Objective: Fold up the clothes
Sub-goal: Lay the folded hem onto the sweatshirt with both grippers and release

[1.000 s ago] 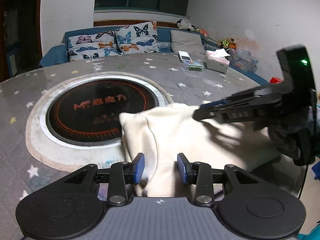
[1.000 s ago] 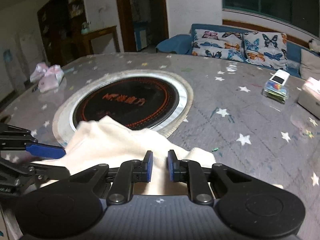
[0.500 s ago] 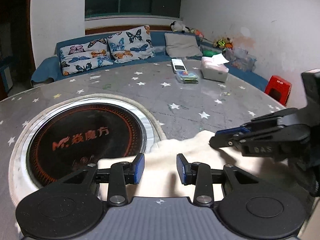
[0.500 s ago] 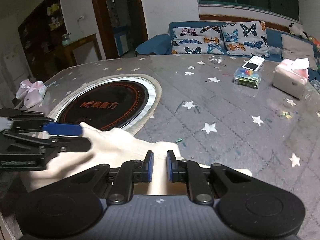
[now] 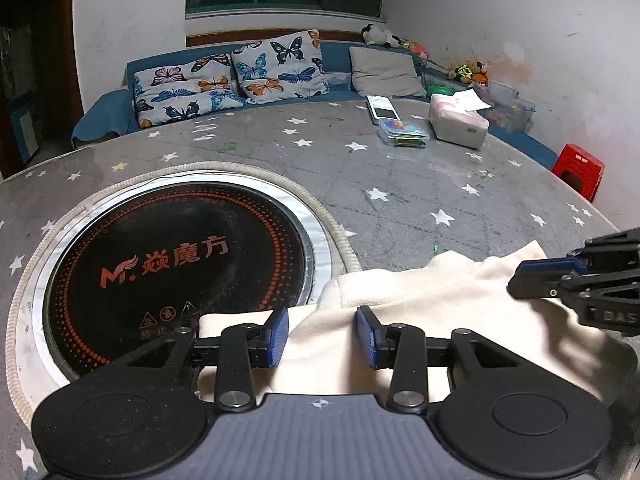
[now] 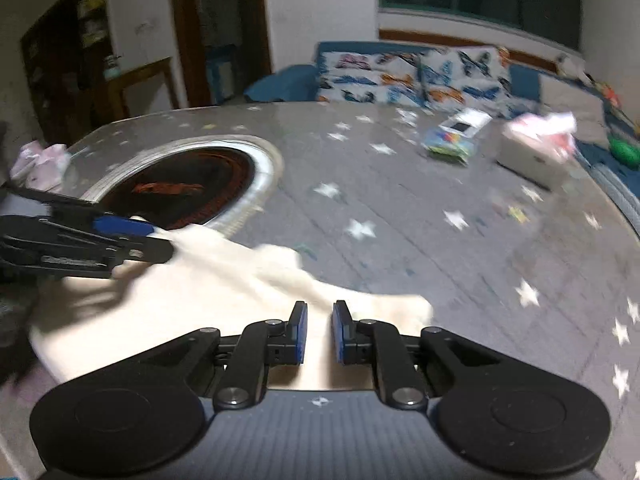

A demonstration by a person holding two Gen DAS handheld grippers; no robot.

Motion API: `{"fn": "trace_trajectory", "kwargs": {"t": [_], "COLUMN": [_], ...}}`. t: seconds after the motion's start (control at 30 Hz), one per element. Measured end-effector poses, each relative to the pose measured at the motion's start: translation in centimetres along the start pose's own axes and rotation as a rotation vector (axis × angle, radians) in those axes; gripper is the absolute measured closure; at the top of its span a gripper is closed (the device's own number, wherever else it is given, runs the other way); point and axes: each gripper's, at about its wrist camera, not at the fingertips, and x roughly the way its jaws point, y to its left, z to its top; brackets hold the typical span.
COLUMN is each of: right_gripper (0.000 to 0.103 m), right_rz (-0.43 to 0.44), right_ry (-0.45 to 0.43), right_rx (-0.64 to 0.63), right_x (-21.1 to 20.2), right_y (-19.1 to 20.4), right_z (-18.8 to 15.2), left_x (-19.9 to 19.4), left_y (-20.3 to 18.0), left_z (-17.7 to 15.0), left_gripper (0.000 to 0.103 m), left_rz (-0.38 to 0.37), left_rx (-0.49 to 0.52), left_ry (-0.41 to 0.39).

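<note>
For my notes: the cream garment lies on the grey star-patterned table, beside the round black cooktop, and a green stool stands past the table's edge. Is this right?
One detail is wrong: the stool is red, not green, as the left wrist view shows. The cream garment does lie on the grey star-patterned table, beside the round black cooktop.

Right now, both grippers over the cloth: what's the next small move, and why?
Probably close the left gripper on the cloth. Its jaws stand apart with cloth bulging between them, while the right gripper looks already pinched nearly shut on the cloth farther right. With both ends held, the rumpled cloth could be lifted and folded evenly.
</note>
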Motion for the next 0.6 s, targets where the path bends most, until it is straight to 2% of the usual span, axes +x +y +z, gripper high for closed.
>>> {"fn": "trace_trajectory", "kwargs": {"t": [0.07,0.27,0.47,0.6], "right_gripper": [0.096,0.095,0.094,0.092], "right_rz": [0.006,-0.013,0.016,-0.013], "right_ry": [-0.01,-0.055,-0.053,-0.022], "right_rx": [0.038,0.026,-0.004,-0.018], "right_x": [0.0,-2.0,-4.3,-3.9], "right_y": [-0.9,-0.9,0.1,0.0], "right_z": [-0.1,0.3,-1.4,-2.7], "left_x": [-0.3,-2.4,-5.4,-5.7], "left_y": [0.0,0.1,-0.5,-1.0], "left_z": [0.0,-0.1,-1.8,-2.8], "left_gripper": [0.062,0.062,0.061,0.061], "left_rz": [0.005,0.016,0.003,0.004], "left_rx": [0.002,-0.012,-0.001,0.001], "left_ry": [-0.003,-0.044,-0.081,-0.067]}}
